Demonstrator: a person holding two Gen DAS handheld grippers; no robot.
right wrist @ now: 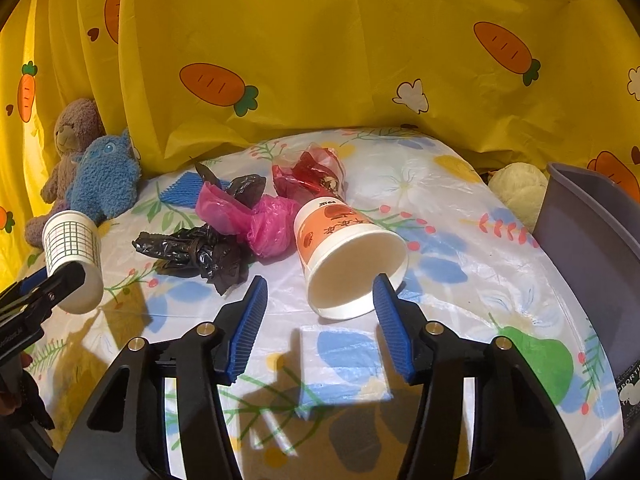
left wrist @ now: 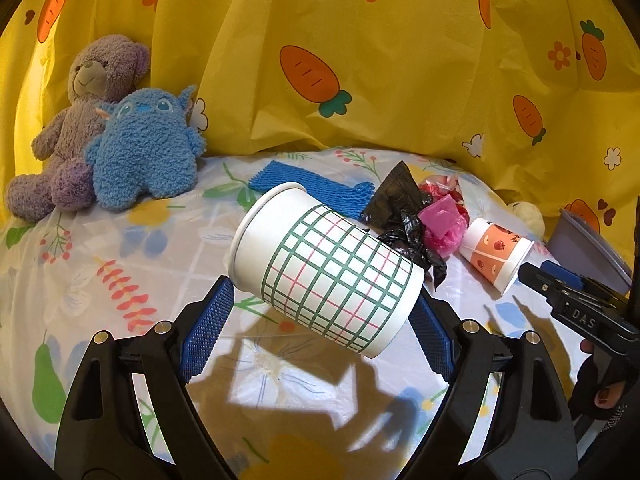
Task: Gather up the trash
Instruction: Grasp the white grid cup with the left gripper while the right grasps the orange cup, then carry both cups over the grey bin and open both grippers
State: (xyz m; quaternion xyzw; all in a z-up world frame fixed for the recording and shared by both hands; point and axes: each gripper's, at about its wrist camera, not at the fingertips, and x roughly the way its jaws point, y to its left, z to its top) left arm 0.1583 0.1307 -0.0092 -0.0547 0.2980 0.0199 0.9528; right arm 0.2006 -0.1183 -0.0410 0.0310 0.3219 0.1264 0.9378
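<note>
My left gripper (left wrist: 322, 300) is shut on a white paper cup with a green and pink grid (left wrist: 326, 266), held tilted above the table; it also shows in the right wrist view (right wrist: 72, 254). My right gripper (right wrist: 320, 294) is open, its fingers just in front of the mouth of an orange-patterned paper cup (right wrist: 344, 254) lying on its side; that cup also shows in the left wrist view (left wrist: 496, 254). Black plastic bags (right wrist: 192, 252), a pink bag (right wrist: 256, 220) and a red wrapper (right wrist: 312, 176) lie behind it.
A grey bin (right wrist: 592, 240) stands at the right edge. A blue foam net (left wrist: 316, 190) lies at the back. A purple bear (left wrist: 84, 120), a blue plush (left wrist: 144, 152) and a yellow plush (right wrist: 520, 188) sit by the yellow carrot curtain (left wrist: 360, 60).
</note>
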